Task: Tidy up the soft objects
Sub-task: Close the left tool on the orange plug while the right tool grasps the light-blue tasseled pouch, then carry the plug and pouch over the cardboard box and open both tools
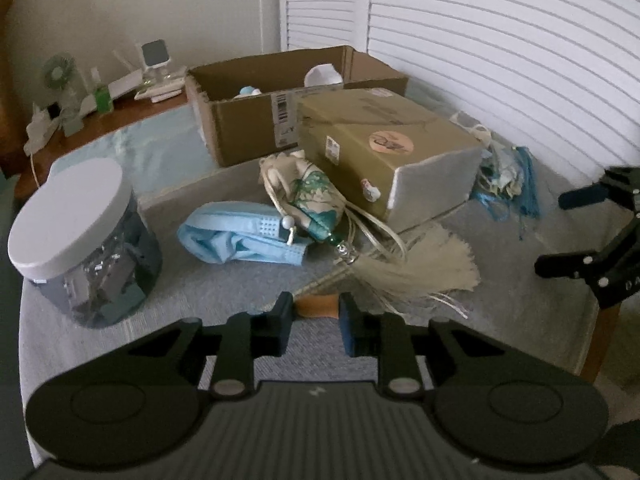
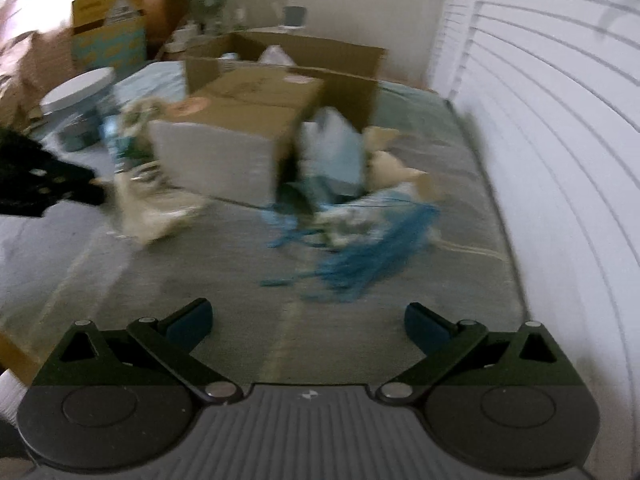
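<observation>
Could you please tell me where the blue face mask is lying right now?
In the left wrist view, the blue face mask lies centre-left on the grey cloth, between the white-lidded jar and the patterned pouch.

Left tongs up front: matte black linkage arms, round silver pivot pins, dark blue pads on the fingertips. Behind them sits a grey ribbed housing with a small white mark at its centre, flanked by two round black discs. Right tongs are the same build: black links, silver pins, blue pads, ribbed grey body.
</observation>
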